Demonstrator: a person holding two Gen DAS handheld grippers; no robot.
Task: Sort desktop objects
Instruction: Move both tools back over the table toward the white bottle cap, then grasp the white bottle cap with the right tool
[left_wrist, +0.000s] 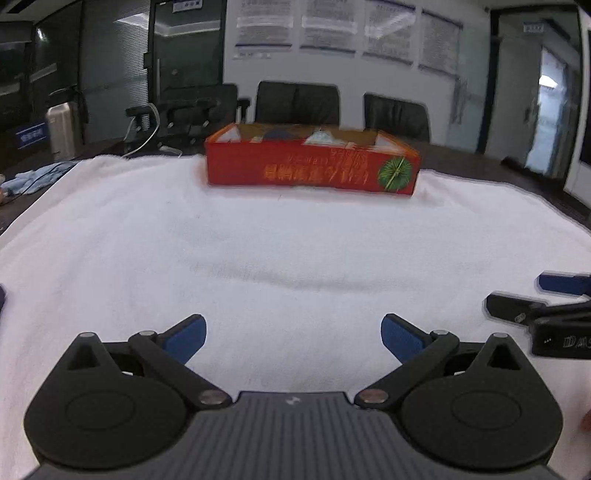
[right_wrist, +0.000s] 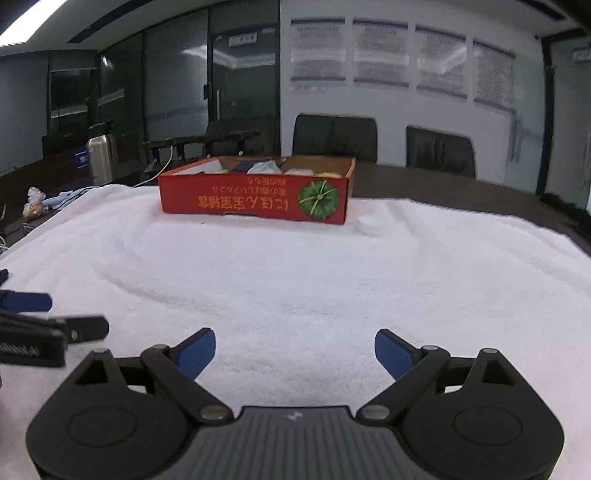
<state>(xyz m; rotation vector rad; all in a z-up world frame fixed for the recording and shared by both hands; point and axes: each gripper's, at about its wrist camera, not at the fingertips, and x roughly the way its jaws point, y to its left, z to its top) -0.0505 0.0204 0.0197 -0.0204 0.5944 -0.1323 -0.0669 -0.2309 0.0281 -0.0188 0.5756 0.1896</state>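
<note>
**Both grippers idle, box filled at the far side**

Left wrist view: our left gripper (left_wrist: 293, 338) hovers low over the white towel (left_wrist: 258, 240), jaws released, holding nothing. The red box (left_wrist: 312, 166) sits far ahead, likely as the collection bin.

Right wrist view: our right gripper (right_wrist: 294, 352) likewise spread and empty. A small white lid-like item (right_wrist: 370, 223) lies just beside the box's right end, apparently unsorted.

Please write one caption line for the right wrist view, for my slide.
Open right claw held low over the white towel, facing the red cardboard box and a small white lid beside it.
</note>
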